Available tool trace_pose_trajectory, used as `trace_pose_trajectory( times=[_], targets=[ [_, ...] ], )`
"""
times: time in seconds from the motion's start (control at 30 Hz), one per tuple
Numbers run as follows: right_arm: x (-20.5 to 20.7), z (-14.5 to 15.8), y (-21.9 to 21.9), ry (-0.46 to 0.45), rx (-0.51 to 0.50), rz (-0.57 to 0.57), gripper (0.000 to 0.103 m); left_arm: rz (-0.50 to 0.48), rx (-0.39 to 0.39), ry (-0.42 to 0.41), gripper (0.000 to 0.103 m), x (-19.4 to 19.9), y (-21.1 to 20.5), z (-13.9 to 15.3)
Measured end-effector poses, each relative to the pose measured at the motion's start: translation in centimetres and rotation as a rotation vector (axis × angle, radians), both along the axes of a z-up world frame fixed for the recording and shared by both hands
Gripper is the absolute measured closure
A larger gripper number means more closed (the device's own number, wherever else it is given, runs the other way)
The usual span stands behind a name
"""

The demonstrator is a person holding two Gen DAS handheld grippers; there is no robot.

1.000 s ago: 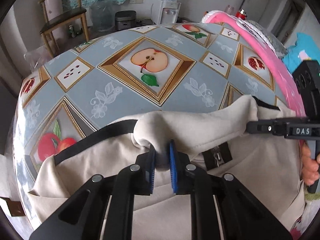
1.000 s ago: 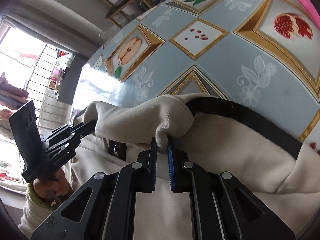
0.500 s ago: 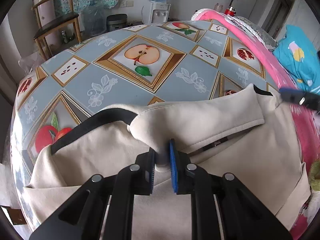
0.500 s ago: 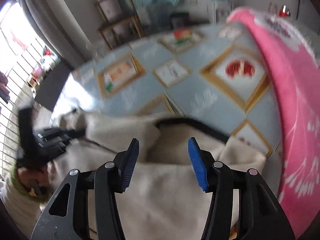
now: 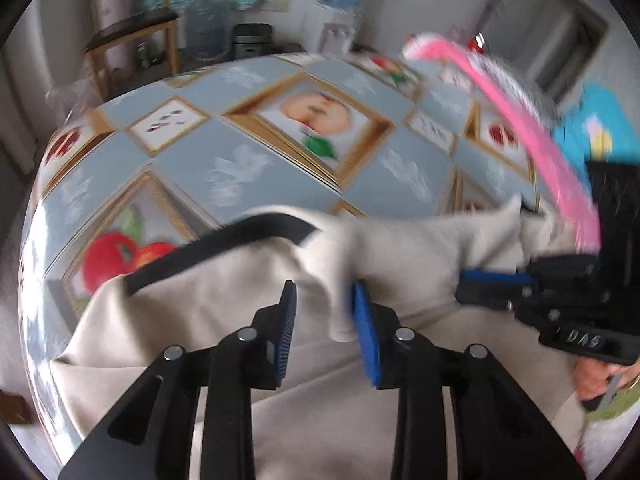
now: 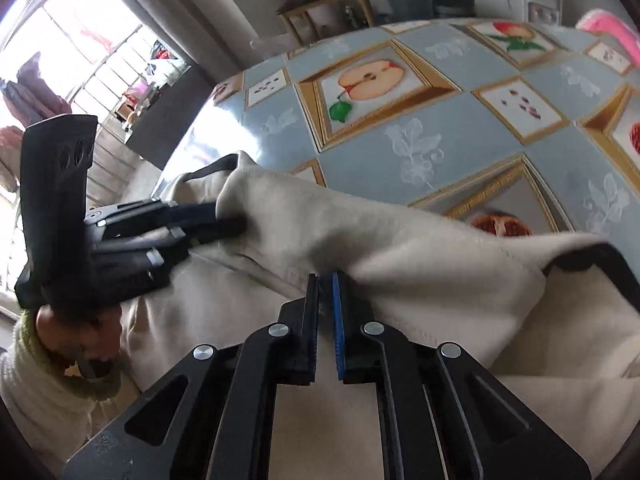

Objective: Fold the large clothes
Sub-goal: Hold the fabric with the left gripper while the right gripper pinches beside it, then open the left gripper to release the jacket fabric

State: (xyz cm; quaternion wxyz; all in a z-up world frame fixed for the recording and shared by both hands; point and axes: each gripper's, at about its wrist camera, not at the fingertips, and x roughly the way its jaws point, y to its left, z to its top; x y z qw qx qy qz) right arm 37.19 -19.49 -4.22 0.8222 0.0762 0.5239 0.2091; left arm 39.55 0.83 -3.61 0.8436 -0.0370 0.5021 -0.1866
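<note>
Cream garment (image 5: pixel 224 300) lies bunched on near side of fruit-print tablecloth (image 5: pixel 248 168), folded-over flap uppermost. Left gripper (image 5: pixel 322 312) jaws opening – fabric fold between them, slipping free. Right gripper (image 6: pixel 325 292) jaws closing on flap edge – thin bite, may slip, fold could collapse.

Bare tablecloth (image 6: pixel 460 128) ahead, pink blanket (image 5: pixel 532 128) rightward

White letters "DAS" on the black body of the right hand-held gripper (image 5: pixel 460 280); blurred, no other text legible
</note>
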Motion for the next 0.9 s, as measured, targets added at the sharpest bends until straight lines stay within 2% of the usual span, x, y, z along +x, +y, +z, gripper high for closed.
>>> trace_pose_trajectory(
  times=[0.07, 0.13, 0.23, 0.27, 0.33, 0.4, 0.43, 0.47, 0.53, 0.6, 0.7, 0.77, 0.83, 0.9],
  targets=[
    [0.1, -0.2, 0.1, -0.006, 0.001, 0.006, 0.096, 0.042, -0.048, -0.029, 0.073, 0.1, 1.3, 0.8],
    [0.4, -0.4, 0.0, -0.005, 0.008, 0.004, 0.096, 0.086, -0.031, -0.077, 0.077, 0.3, 1.7, 1.7],
    [0.4, -0.3, -0.2, -0.002, 0.027, 0.003, 0.096, 0.076, -0.103, -0.101, 0.077, 0.7, 1.4, 2.7],
    [0.4, -0.4, -0.2, -0.004, 0.032, 0.001, 0.096, 0.065, -0.105, -0.101, 0.077, 0.7, 1.0, 2.7],
    [-0.2, 0.0, -0.7, -0.009, 0.034, 0.001, 0.096, 0.016, -0.076, -0.085, 0.077, 0.9, -0.8, 2.2],
    [-0.6, 0.1, -0.9, -0.013, 0.032, 0.004, 0.096, -0.019, 0.016, -0.067, 0.077, 0.9, -2.5, 0.7],
    [-0.6, 0.1, -0.9, -0.012, 0.034, 0.006, 0.096, -0.027, 0.033, -0.073, 0.077, 0.8, -2.7, 0.3],
    [-0.5, 0.1, -1.0, -0.012, 0.037, 0.006, 0.097, -0.031, 0.029, -0.088, 0.076, 0.8, -2.7, 0.2],
    [-0.6, 0.1, -1.1, -0.011, 0.042, 0.008, 0.098, -0.02, -0.002, -0.064, 0.076, 1.1, -2.0, 0.3],
    [-0.6, 0.0, -1.2, -0.012, 0.046, 0.011, 0.098, 0.007, 0.032, -0.061, 0.076, 0.9, -1.7, 0.9],
    [-1.0, 0.2, -1.5, -0.016, 0.046, 0.014, 0.098, -0.049, 0.021, -0.152, 0.076, -0.6, -2.3, 2.3],
    [-1.1, 0.2, -1.5, -0.016, 0.046, 0.015, 0.098, -0.124, 0.008, -0.176, 0.076, -1.7, -3.6, 2.6],
    [-1.1, 0.3, -1.5, -0.012, 0.04, 0.018, 0.098, -0.174, 0.041, -0.153, 0.076, -2.0, -5.1, 1.7],
    [-1.1, 0.6, -1.4, -0.001, 0.026, 0.016, 0.098, -0.192, 0.124, -0.119, 0.076, -2.0, -6.3, -0.1]
  ],
)
